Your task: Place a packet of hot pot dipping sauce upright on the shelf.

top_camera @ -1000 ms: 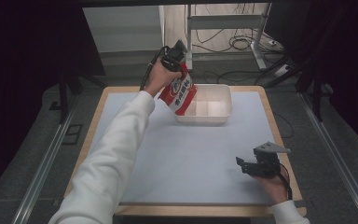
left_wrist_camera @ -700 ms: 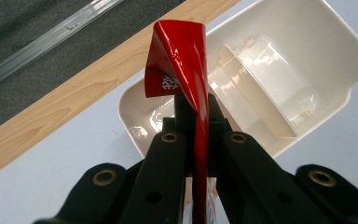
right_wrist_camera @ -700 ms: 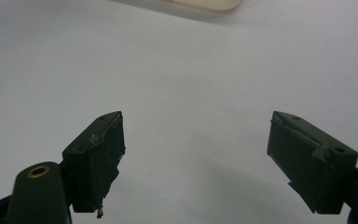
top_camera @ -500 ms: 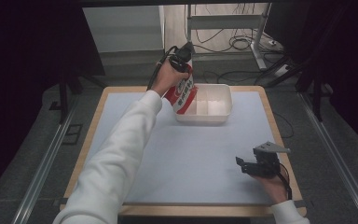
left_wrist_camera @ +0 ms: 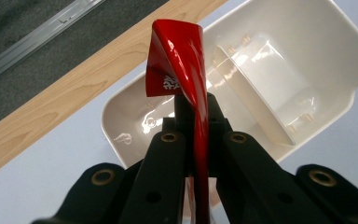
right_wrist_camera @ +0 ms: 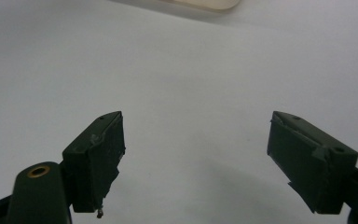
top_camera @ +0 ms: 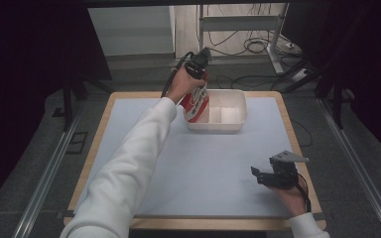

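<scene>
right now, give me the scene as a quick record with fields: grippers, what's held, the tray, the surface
left gripper: shut on the top edge of the red packet, over the tray's left end
red packet: red with white print, hanging from the jaws, lower end inside the tray
white tray: at the far side of the table, a divider across its middle, the right compartment looks empty
right gripper: open, holding nothing, low over the mat at the near right
mat: pale blue, on a wooden table

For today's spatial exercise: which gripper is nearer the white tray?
Left. The left gripper holds a red packet over the tray; the right gripper sits far back near the table's front edge.
</scene>
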`<state>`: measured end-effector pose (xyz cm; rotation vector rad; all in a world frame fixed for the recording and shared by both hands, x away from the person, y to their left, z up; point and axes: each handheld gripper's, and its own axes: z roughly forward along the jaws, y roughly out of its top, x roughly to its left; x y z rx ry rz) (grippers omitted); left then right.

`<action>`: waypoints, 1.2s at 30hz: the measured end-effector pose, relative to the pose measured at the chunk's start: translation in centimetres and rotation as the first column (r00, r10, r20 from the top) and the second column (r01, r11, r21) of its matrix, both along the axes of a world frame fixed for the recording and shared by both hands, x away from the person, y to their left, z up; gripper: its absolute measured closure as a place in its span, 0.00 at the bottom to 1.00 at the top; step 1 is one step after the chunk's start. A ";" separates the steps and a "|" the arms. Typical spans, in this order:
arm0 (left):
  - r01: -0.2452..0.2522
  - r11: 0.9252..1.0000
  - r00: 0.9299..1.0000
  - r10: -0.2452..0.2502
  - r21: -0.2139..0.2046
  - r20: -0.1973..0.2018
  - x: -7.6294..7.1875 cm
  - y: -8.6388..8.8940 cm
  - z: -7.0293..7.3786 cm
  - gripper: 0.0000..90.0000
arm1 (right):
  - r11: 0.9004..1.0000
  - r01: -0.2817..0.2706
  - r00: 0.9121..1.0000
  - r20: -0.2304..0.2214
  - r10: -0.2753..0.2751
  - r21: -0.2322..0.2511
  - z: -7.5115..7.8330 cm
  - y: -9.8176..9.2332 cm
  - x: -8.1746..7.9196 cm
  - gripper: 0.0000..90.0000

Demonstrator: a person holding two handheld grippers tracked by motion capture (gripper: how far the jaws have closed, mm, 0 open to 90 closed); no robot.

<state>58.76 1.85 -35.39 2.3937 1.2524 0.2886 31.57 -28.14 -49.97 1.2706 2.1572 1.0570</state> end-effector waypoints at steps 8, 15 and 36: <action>0.002 0.999 1.000 -0.001 -0.035 0.017 0.4 0.6 -0.7 0.99 | 1.000 0.004 1.000 0.000 -0.004 0.002 0.0 0.0 0.0 0.21; 0.018 0.998 0.999 -0.015 -0.059 0.044 0.2 1.0 -0.9 0.89 | 1.000 0.006 1.000 0.004 -0.006 0.005 0.0 -0.1 0.0 0.21; 0.085 0.957 0.970 -0.016 -0.278 0.241 -4.7 6.3 3.7 0.26 | 1.000 0.008 1.000 0.000 -0.008 -0.001 0.0 0.0 -0.1 0.21</action>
